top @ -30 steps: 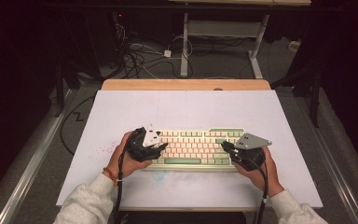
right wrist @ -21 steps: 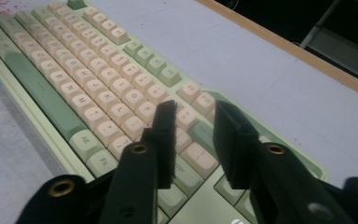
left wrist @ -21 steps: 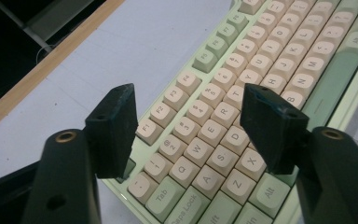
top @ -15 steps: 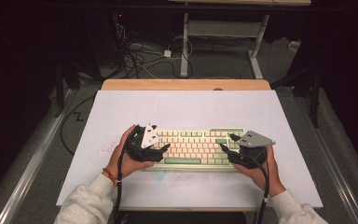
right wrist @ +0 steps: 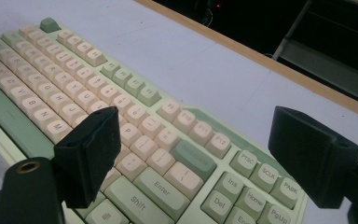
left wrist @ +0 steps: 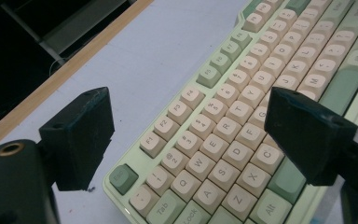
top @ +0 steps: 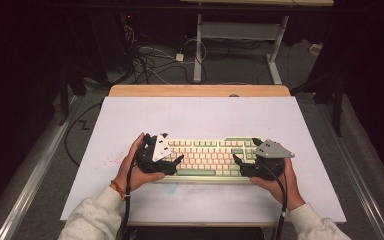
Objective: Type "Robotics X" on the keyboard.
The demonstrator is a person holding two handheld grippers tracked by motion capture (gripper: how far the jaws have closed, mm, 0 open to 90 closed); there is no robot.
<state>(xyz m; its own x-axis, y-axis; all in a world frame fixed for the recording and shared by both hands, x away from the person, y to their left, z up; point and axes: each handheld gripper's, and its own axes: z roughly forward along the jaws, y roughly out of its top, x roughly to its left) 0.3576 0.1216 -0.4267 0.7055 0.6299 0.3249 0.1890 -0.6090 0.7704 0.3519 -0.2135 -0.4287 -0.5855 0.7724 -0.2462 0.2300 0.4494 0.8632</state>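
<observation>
In the high view, the left gripper (top: 176, 162) sits lower left of centre, over the left end of the keyboard (top: 207, 152), its jaws spread, having just been opening, with nothing pinched between them. The keyboard (cream keys, green trim) lies across the lower middle of the frame on the white table (top: 200, 115). At its right end, lower right of centre, the right gripper (top: 239, 164) likewise has its jaws spread after just opening, gripping nothing.
</observation>
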